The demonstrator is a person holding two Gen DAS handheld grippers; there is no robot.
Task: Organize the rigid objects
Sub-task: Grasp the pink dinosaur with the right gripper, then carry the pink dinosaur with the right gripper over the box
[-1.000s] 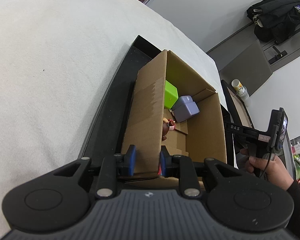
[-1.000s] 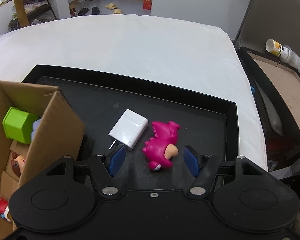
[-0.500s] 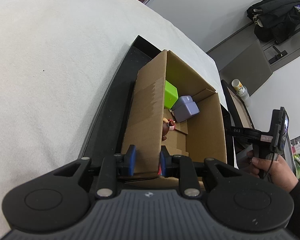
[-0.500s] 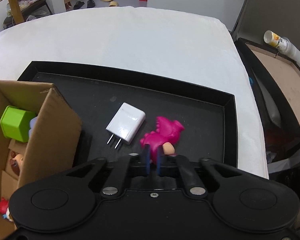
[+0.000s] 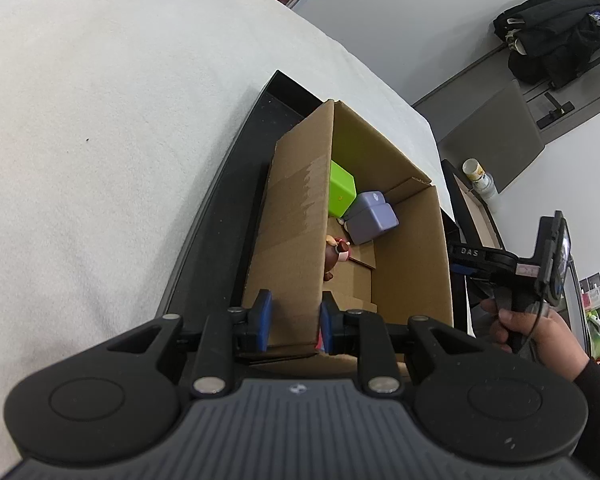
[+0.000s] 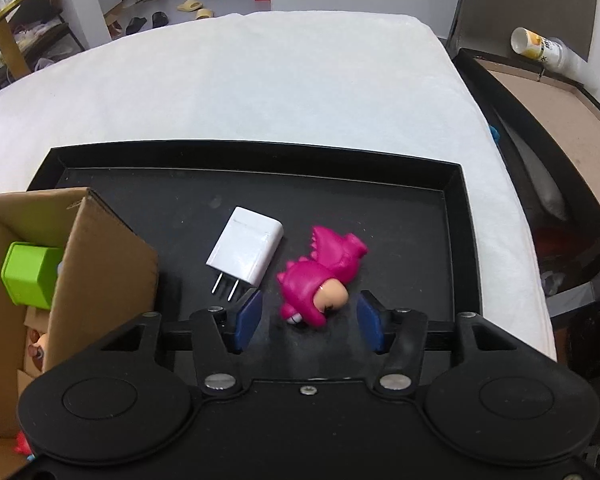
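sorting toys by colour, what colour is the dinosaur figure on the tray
Bright pink, with a peach face; the dinosaur figure shows best in the right wrist view.

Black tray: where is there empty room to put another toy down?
The black tray is bare along its far rim, behind the white plug charger and pink dinosaur toy, and in the right corner past the dinosaur. It is crowded on the left, where the brown cardboard box stands.
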